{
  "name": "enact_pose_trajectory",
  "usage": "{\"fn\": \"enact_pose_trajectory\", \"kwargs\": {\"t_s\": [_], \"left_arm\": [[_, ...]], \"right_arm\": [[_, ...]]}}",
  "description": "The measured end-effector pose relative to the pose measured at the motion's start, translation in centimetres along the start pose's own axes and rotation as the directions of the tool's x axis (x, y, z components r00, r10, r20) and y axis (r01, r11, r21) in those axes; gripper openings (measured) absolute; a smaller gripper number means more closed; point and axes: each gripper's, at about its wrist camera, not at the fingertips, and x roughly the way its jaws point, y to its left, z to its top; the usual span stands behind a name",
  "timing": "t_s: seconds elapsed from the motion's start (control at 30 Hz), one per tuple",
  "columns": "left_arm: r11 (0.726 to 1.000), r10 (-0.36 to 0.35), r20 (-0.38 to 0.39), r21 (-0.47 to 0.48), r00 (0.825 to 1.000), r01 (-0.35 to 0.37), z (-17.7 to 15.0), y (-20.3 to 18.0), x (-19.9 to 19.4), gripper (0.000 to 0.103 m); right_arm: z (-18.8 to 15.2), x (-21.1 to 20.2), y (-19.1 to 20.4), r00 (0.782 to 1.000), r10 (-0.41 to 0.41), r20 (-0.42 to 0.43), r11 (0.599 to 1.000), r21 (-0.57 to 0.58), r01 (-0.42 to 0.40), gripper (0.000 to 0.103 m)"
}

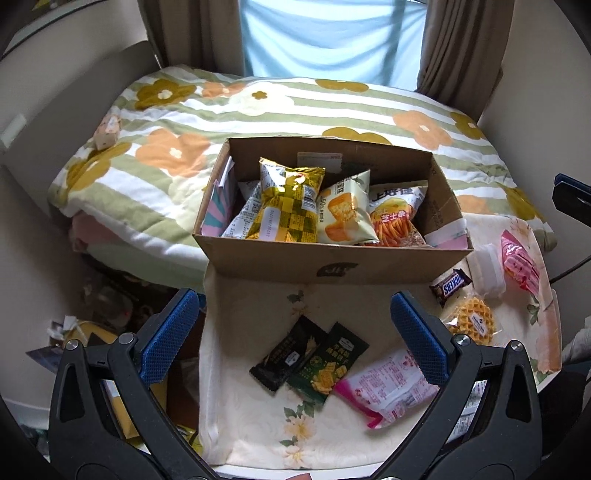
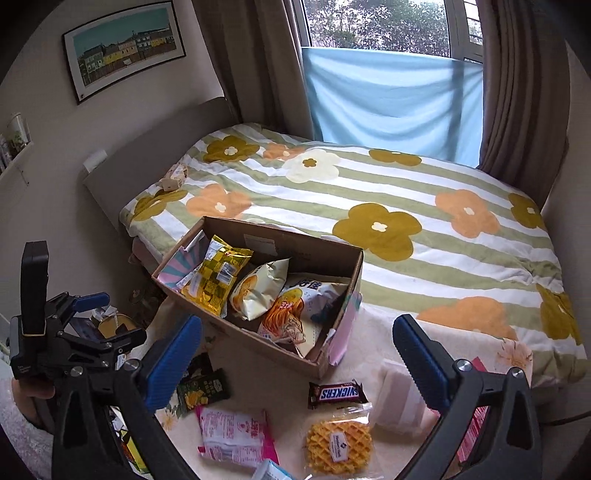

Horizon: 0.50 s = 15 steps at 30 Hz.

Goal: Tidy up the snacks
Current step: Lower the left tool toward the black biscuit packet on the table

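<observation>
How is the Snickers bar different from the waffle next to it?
The Snickers bar is long and narrow in a dark brown wrapper with big white letters; the waffle is round, golden and gridded, seen through clear wrap with a small label. Both lie sealed on the flowered cloth, outside the cardboard box.

1. The left wrist view looks steeply down along its own blue-padded fingers (image 1: 173, 332), close over the cloth-covered table (image 1: 255, 424), facing the cardboard box (image 1: 325, 258) and the bed (image 1: 155, 184).
2. The right wrist view sits further right, angled less steeply, taking in the window (image 2: 373, 22).
3. Both views share the cardboard box (image 2: 236, 332), Snickers bar (image 1: 451, 285) (image 2: 338, 394), waffle (image 1: 474, 321) (image 2: 338, 443) and bed (image 2: 424, 258).
</observation>
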Motion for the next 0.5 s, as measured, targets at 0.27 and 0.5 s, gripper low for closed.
{"fn": "enact_pose_trajectory", "kwargs": {"t_s": [0.27, 0.5], "left_arm": [[1.0, 0.017, 0.019, 0.007, 1.0, -0.017, -4.2, -2.1, -3.3, 0.103], [0.998, 0.016, 0.011, 0.067, 1.0, -0.017, -6.2, -1.5, -3.8, 0.103]], "right_arm": [[-4.7, -4.1, 0.2, 1.0, 0.007, -0.011, 0.999, -0.038, -0.008, 0.103], [-9.2, -4.6, 2.3, 0.999, 0.012, -0.049, 1.0, -0.006, -0.012, 0.103]]}}
